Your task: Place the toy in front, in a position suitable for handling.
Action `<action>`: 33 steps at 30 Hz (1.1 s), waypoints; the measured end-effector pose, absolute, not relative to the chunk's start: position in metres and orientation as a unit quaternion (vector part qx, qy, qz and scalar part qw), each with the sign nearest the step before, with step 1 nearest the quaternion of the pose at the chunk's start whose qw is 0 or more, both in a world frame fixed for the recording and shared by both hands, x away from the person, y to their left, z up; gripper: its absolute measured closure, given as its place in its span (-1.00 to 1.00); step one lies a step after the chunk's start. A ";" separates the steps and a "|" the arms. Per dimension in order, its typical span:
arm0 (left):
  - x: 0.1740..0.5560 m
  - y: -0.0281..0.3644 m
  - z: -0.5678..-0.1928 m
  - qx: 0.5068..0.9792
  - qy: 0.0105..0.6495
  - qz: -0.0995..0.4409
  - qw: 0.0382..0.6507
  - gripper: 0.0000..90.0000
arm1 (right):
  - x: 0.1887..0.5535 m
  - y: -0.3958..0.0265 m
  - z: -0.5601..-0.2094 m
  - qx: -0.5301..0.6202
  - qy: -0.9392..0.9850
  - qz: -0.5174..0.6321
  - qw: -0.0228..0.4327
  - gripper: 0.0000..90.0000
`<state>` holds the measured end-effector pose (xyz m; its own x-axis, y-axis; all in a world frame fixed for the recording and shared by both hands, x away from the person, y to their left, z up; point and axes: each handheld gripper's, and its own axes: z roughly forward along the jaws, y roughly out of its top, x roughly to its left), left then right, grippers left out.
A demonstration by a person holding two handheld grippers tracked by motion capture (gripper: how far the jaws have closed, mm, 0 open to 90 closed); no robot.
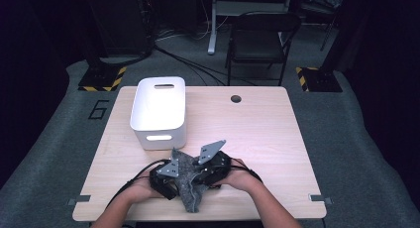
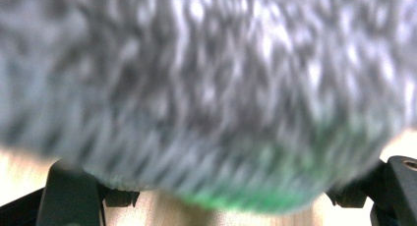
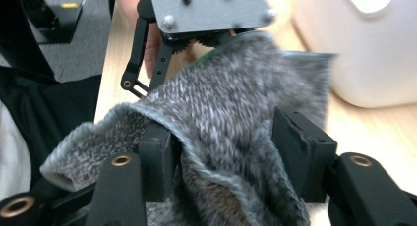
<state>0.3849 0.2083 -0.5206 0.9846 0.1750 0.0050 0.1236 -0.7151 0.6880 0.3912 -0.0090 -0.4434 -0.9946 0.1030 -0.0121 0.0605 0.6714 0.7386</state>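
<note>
Both tongs meet at the near edge of the light wooden table [image 1: 257,139], with the soft grey knitted sock [image 1: 190,186] bunched between them. My left tongs [image 1: 171,181] hold one end of the sock; in the left gripper view the fuzzy grey knit [image 2: 206,88] sits right up against the camera, and the black jaws stand wide around the thick bundle. My right tongs [image 3: 221,152] have the sock draped over and between their jaws, which stand about halfway apart. I cannot tell if those pads are really pressing on the knit, so I would call that side loose.

I think the sock could slip off the right tongs if I pull now, because the knit just hangs over one jaw. It is floppy, so it could sag and fall back on the table. If both tongs pull too hard, the knit could stretch or snag on a jaw's edge. The two tongs are very close, so they could also bump each other.

Behind the tongs, nearby but not touching, stands the white plastic bin with handle slots [image 1: 158,111]. One end of the sock hangs toward me, over the table edge.
</note>
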 end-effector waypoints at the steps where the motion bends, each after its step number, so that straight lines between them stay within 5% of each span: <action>1: 0.385 0.208 -0.521 0.925 0.080 0.037 0.369 -0.46 | 0.394 0.001 -0.450 0.043 0.919 0.392 0.022 0.05; 9: 0.385 0.208 -0.521 0.926 0.080 0.037 0.368 -0.46 | 0.401 0.022 -0.468 0.042 0.939 0.341 0.018 0.00; 13: 0.385 0.208 -0.521 0.925 0.082 0.036 0.370 -0.46 | 0.398 0.025 -0.476 0.020 0.948 0.314 0.041 0.25; 15: 0.385 0.208 -0.521 0.925 0.082 0.035 0.370 -0.46 | 0.396 0.019 -0.475 0.006 0.948 0.314 0.052 0.55; 19: 0.385 0.208 -0.521 0.925 0.082 0.034 0.370 -0.46 | 0.394 0.000 -0.468 -0.001 0.949 0.306 0.077 0.72; 29: 0.385 0.208 -0.521 0.925 0.083 0.034 0.370 -0.46 | 0.407 -0.063 -0.453 0.073 0.944 0.305 0.107 0.75; 33: 0.385 0.208 -0.521 0.925 0.082 0.034 0.370 -0.46 | 0.399 -0.055 -0.449 0.067 0.928 0.354 0.092 0.75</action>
<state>0.3851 0.2082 -0.5209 0.9844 0.1758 0.0017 0.1260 -0.7121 0.6906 0.3986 -0.0545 -0.4492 -0.9741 0.1897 -0.1230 0.0595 0.7398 0.6701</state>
